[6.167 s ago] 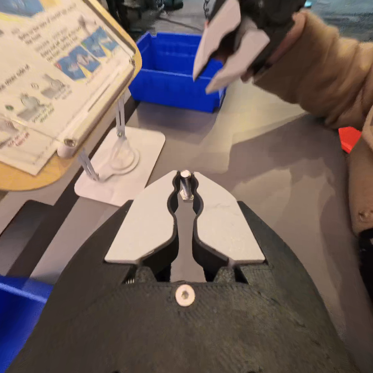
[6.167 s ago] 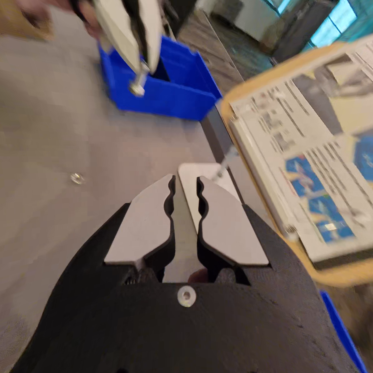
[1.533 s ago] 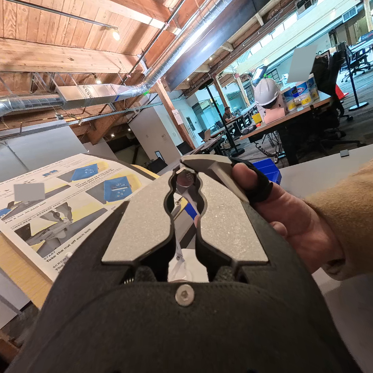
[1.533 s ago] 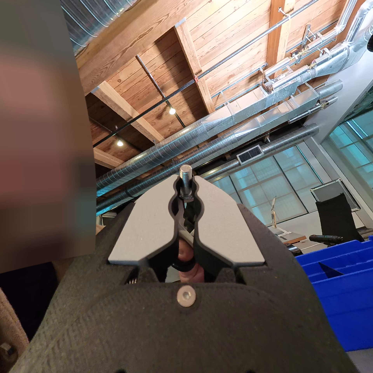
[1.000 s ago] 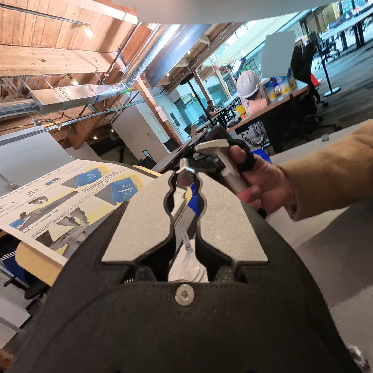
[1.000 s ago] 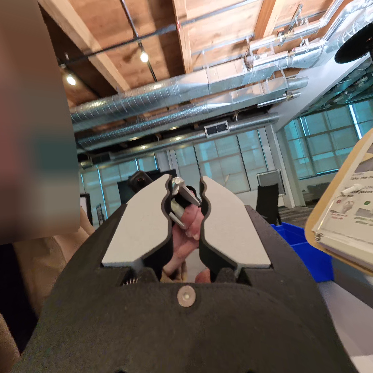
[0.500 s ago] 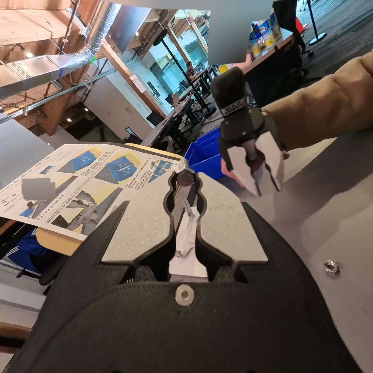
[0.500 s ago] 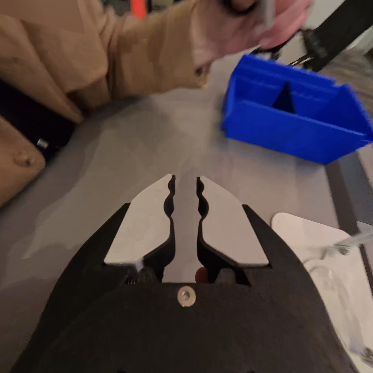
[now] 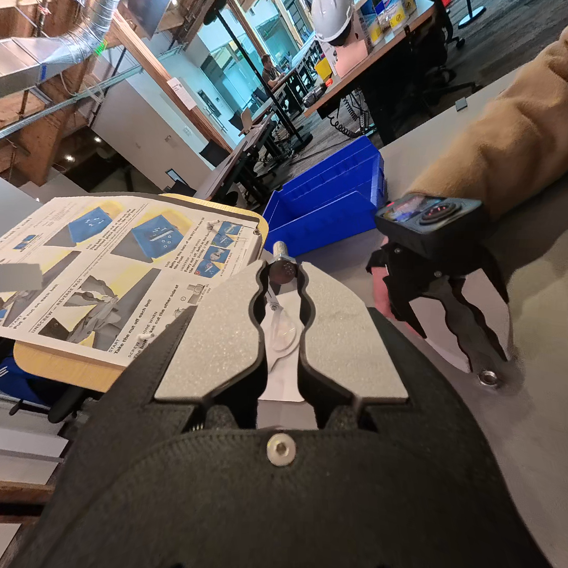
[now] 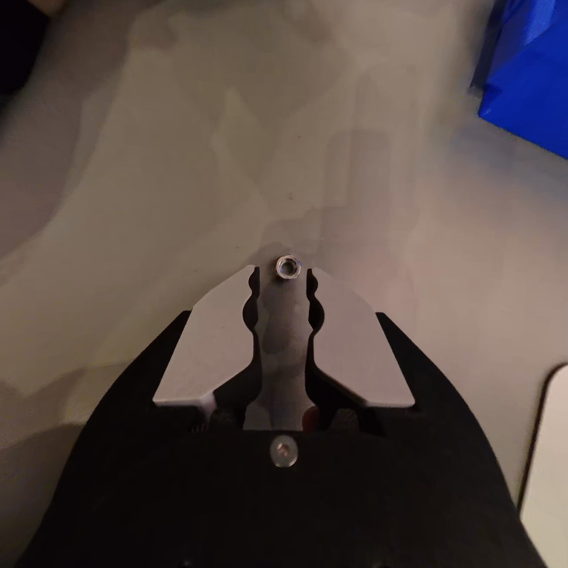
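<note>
Since half a second ago, my left hand-held gripper (image 9: 282,270) stays clamped on the bolt (image 9: 281,264), while my right hand-held gripper (image 10: 282,270) has dropped, jaws apart, around the nut (image 10: 286,268) on the bench (image 10: 184,153).

An open workshop hall is filling the upper part of the left wrist view. Silver ductwork (image 9: 46,58) is running along wooden ceiling beams (image 9: 24,18) at upper left. Glass partitions (image 9: 242,61) are glowing teal at upper centre. Long desks (image 9: 368,61) are standing on dark carpet (image 9: 504,46) at upper right.
</note>
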`<state>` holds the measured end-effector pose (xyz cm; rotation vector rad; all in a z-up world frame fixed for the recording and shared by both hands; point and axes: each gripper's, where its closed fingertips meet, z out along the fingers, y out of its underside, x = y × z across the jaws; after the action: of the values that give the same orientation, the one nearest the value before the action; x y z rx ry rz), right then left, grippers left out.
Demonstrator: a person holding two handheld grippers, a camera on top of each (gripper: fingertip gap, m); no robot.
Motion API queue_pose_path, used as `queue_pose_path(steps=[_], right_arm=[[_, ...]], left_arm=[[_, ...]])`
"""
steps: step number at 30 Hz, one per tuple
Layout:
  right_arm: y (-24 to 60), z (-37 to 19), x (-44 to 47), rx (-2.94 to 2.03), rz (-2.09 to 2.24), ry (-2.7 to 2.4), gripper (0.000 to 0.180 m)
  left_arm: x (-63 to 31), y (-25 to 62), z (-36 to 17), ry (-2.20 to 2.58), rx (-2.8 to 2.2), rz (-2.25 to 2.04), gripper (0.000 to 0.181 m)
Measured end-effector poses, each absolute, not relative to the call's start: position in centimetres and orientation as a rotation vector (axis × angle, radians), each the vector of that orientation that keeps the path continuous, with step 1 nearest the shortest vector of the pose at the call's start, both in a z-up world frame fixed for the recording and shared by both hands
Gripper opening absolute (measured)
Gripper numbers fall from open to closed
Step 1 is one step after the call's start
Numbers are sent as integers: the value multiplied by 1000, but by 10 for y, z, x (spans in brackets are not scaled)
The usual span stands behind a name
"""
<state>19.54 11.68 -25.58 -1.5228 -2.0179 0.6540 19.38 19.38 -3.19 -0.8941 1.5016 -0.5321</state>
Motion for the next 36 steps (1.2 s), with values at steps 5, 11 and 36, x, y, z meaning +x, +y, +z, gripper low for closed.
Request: queue_pose_path(steps=[5, 11, 36], right_arm=[[119, -266, 190, -1530, 666, -2044, 29], [122, -269, 186, -1549, 698, -2048, 18], [123, -273, 184, -1720, 662, -1987, 18]], left_arm=[[196, 194, -33, 1506, -896, -528, 17], [195, 195, -32, 1503, -897, -526, 17], [192, 201, -32, 1487, -916, -522, 17]])
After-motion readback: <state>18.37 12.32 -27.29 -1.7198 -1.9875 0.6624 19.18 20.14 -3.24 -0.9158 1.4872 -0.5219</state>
